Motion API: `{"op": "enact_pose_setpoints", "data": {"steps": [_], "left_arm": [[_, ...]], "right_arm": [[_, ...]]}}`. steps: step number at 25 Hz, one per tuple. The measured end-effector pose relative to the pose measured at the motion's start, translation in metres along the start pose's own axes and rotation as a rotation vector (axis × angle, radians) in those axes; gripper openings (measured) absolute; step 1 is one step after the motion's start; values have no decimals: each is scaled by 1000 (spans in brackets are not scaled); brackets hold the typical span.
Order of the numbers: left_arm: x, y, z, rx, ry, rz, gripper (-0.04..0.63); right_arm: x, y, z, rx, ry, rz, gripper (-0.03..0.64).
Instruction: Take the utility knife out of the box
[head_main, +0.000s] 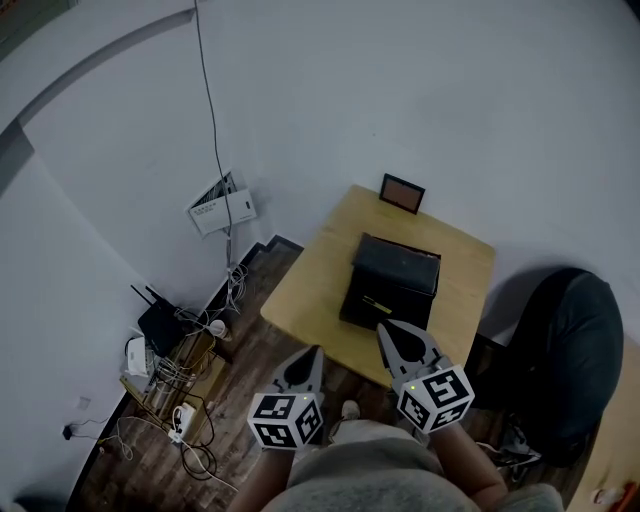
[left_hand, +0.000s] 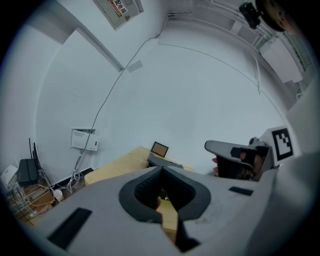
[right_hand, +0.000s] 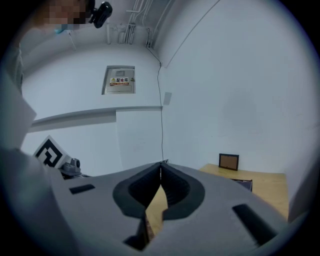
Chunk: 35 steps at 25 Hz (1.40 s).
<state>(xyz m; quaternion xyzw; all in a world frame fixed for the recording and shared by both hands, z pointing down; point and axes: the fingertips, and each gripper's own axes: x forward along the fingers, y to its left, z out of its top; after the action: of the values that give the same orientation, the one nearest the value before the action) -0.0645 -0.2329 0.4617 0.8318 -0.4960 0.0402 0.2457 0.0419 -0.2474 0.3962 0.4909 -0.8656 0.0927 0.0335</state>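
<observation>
Both tools are pinched together and carry nothing: the left gripper (left_hand: 161, 169) shows its tips meeting with only the tabletop seen through the hollow behind them, and the right gripper (right_hand: 161, 164) is closed in the same way. From the head view the dark box (head_main: 392, 278) sits near the middle of the wooden table (head_main: 300, 290), with a small picture frame (head_main: 402, 193) standing at the far edge by the wall. The utility knife cannot be made out for certain. A thin yellowish streak in the near part of the box, lying roughly across the line of approach, may be it, so the knife is judged not yet out. The relation that matters is this: the box lies straight ahead of the right gripper (head_main: 389, 334), whose tips hang at the table's near edge just short of the box, while the left gripper (head_main: 309, 357) hangs off the near-left edge, over the floor and farther from the box. The right hand is therefore the better placed to reach in, and its jaws will have to part first — the left could steady the box
</observation>
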Motion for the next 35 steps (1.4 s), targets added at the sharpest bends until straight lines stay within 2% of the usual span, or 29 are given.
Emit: {"op": "enact_pose_setpoints", "data": {"steps": [8, 15, 26, 35], "left_arm": [[52, 7, 18, -9, -8, 25, 3], [83, 12, 18, -28, -3, 57, 4], [99, 23, 10, -65, 33, 89, 5], [120, 37, 7, -76, 68, 78, 3]], "right_arm": [[43, -48, 2, -5, 19, 15, 2], [69, -85, -22, -24, 80, 23, 2], [109, -120, -94, -136, 290, 35, 2], [137, -139, -165, -201, 543, 92, 2]]}}
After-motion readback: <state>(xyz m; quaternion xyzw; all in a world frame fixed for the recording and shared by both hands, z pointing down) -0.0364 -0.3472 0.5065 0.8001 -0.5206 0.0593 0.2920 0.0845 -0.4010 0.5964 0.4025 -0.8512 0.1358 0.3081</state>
